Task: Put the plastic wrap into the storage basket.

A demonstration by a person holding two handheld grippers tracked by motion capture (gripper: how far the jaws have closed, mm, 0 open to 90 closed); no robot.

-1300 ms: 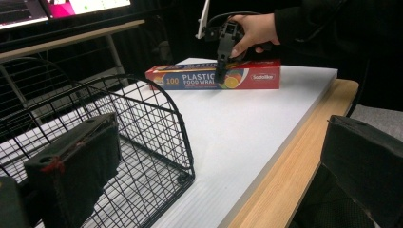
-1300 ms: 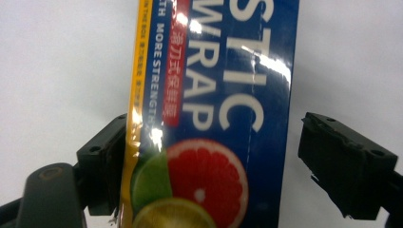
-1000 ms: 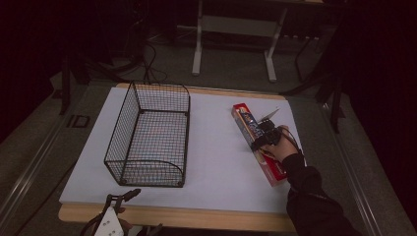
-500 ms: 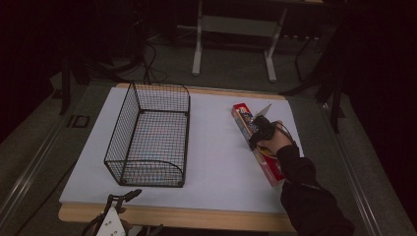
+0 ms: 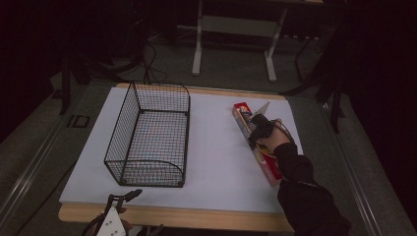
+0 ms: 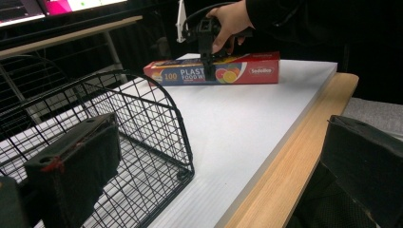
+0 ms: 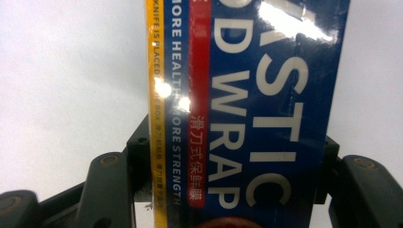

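A long red and blue plastic wrap box [image 5: 269,169] lies on the right side of the white table top [image 5: 216,162]. My right gripper [image 5: 255,133] points down on the box's middle, held by a hand in a black sleeve. Its jaws have just been closing, and now it is shut on the box. In the right gripper view the black fingers [image 7: 138,154] press both long sides of the box [image 7: 266,95]. My left gripper [image 5: 125,196] hovers at the table's near left edge, open with nothing between its jaws [image 6: 218,180]. The left gripper view also shows the box [image 6: 247,71] and the right gripper [image 6: 207,61].
A black wire basket [image 5: 121,132] stands on the left half of the table top, with nothing in it; its rounded near end [image 6: 142,109] is close in front of the left gripper. The wooden table edge [image 6: 294,142] runs along the near side. Desk legs stand behind the table.
The right hand stays over the box's middle and its forearm has shifted slightly. The box and the left gripper have not moved.
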